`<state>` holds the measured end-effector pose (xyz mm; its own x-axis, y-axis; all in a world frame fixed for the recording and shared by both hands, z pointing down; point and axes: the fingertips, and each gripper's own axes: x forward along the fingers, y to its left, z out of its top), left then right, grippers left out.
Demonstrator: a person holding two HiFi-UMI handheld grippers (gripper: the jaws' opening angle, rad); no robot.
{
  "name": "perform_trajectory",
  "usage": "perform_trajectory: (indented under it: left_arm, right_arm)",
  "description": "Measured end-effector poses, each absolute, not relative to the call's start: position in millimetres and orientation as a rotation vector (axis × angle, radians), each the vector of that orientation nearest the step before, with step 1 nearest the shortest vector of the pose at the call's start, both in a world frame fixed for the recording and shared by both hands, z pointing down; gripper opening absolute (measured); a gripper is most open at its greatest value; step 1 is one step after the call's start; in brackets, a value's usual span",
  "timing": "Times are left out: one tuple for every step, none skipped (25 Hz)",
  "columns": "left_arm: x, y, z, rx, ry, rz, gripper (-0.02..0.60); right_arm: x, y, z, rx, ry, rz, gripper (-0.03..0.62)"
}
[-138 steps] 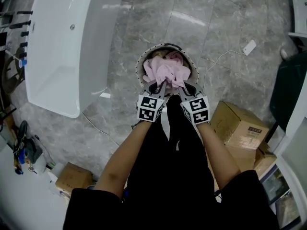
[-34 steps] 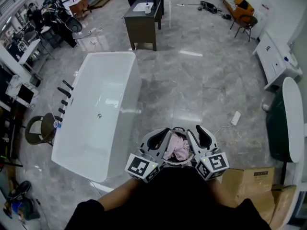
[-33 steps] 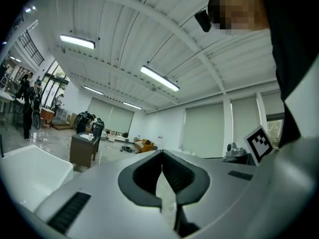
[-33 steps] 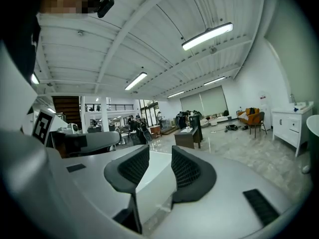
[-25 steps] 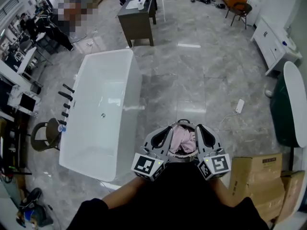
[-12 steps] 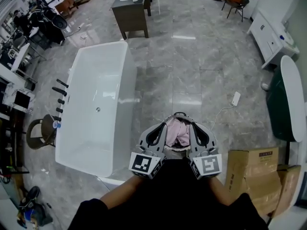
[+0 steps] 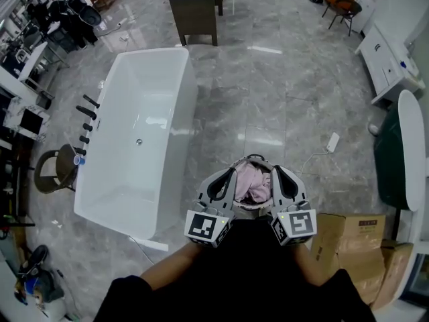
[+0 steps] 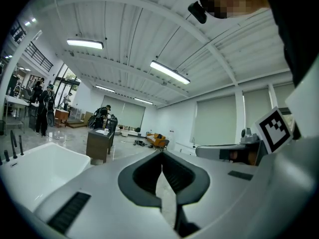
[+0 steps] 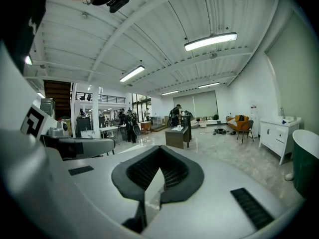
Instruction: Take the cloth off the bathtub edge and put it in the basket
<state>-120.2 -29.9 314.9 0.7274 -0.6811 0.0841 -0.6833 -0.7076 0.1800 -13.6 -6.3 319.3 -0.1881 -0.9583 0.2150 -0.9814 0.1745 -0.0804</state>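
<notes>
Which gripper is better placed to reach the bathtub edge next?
Probably left. The left gripper sits on the bathtub side of the basket; the right gripper is on the far side. Both are shut and empty.

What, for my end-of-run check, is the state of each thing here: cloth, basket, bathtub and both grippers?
cloth: bunched up inside the basket
basket: upright on the floor, holding the cloth
bathtub: dry and empty, no cloth on its edge
left gripper: shut, nothing between its jaws
right gripper: shut, nothing between its jaws
</notes>
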Motion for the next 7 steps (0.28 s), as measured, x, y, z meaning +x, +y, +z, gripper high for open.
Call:
perform_trajectory:
  left_arm:
    - [-122.8, -29.7, 313.9, 2.735, -1.095, 0.016, 0.015]
    - [-125.4, -29.5, 313.0, 2.738, -1.099, 0.016, 0.015]
    - [-128.0, -29.4, 312.6, 2.739, -1.101, 0.017, 0.015]
    - [-130.5, -29.7, 313.0, 2.739, -1.102, 0.019, 0.015]
    - [-133.0, -30.5, 313.9, 2.737, -1.102, 0.02, 0.015]
    - [-135.4, -31.5, 315.1, 2.735, -1.102, 0.021, 0.015]
    - [-137.9, -32.7, 316.4, 2.733, -1.102, 0.022, 0.015]
  right_arm:
    - [-15.8, -7.3, 318.9, 1.919, -2.317, 0.303, 0.031]
    - [-18.4, -8.1, 318.5, 1.914, -2.318, 0.301, 0.031]
    - [-21.3, -8.8, 318.2, 1.908, -2.319, 0.299, 0.031]
    - [-24.4, -9.8, 318.3, 1.903, -2.32, 0.298, 0.031]
    - [-27.5, -11.0, 318.7, 1.899, -2.321, 0.295, 0.031]
    - [-30.4, -12.5, 319.3, 1.896, -2.323, 0.293, 0.031]
    - [-33.3, -14.0, 319.9, 1.894, -2.324, 0.29, 0.031]
